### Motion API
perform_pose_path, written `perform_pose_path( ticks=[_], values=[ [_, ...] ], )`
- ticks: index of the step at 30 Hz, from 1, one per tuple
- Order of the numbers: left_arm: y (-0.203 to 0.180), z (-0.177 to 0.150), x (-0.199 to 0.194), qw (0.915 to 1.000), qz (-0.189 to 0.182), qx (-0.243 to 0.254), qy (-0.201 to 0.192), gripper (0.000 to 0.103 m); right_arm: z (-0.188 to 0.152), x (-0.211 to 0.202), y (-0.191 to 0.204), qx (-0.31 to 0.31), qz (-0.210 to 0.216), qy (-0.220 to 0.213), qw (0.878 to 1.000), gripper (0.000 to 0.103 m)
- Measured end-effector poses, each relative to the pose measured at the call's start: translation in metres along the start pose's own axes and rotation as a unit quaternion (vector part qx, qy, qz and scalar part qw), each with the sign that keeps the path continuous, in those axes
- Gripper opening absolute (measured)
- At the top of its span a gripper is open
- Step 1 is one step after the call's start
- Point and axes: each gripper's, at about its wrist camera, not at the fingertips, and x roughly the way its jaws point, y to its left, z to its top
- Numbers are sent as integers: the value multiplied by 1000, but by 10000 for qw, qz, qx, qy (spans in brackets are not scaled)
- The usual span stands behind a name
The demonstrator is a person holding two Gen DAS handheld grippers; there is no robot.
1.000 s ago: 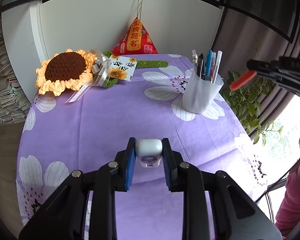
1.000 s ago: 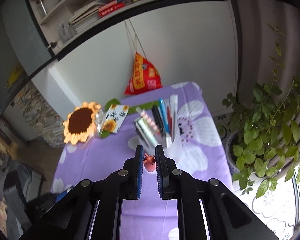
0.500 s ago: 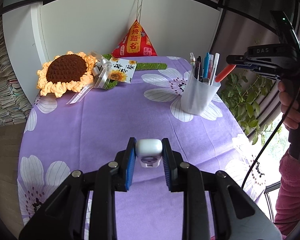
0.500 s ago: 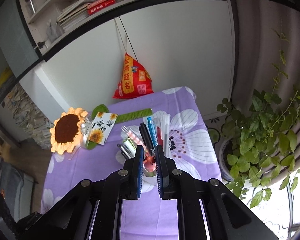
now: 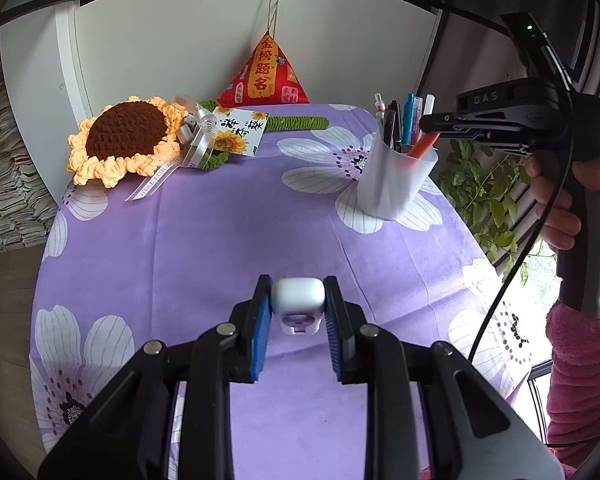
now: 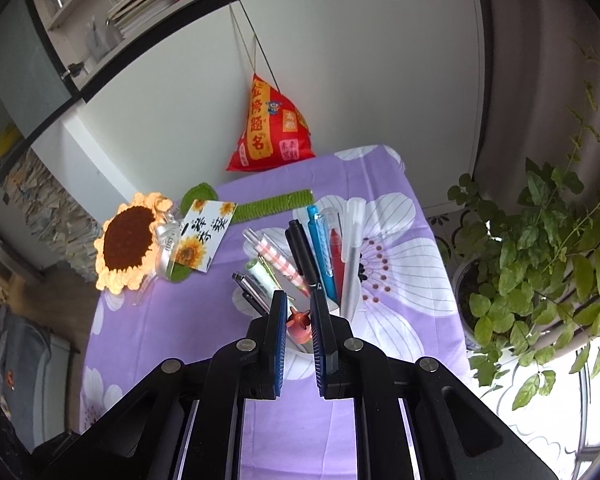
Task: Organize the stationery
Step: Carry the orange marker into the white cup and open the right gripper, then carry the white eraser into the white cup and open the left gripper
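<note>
Clamped in the right gripper (image 6: pixel 298 312), the orange-red pen (image 5: pixel 422 146) has come down from beside the white pen cup (image 5: pixel 396 178), its lower end now inside the rim: only release remains. Nearer than the cup, the left gripper (image 5: pixel 297 308) stays clamped on a white correction-tape dispenser (image 5: pixel 297 300).

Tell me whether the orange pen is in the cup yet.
Partly in: the orange pen slants with its lower end inside the white cup, upper end held by the right tongs.

Purple floral table (image 5: pixel 227 240) bears pen cup (image 5: pixel 396 184), crocheted sunflower (image 5: pixel 123 136), red pouch (image 5: pixel 265 74)
</note>
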Motion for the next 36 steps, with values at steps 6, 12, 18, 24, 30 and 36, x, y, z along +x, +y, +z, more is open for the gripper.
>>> perform_pose_path(
  ticks=[6, 12, 18, 24, 30, 36],
  values=[
    [1, -1, 0, 10000, -4, -26, 8, 23, -3, 18, 1, 5, -65, 287, 9996, 13],
    [0, -1, 1, 10000, -10, -5, 12, 23, -7, 33, 2, 37, -143, 502, 9986, 13],
    [-1, 1, 2, 10000, -17, -6, 27, 23, -6, 24, -4, 202, 25, 502, 9985, 13],
    [-6, 6, 4, 9999, -90, 8, 44, 23, -5, 4, -11, 275, 60, 248, 9993, 16],
    [-18, 21, -1, 9997, -152, 174, -97, 23, -14, -14, -30, 525, 145, 92, 9985, 16],
    [-36, 50, -8, 9983, -342, 356, -321, 23, -36, -35, -53, 696, 86, -41, 9975, 16]
  ],
)
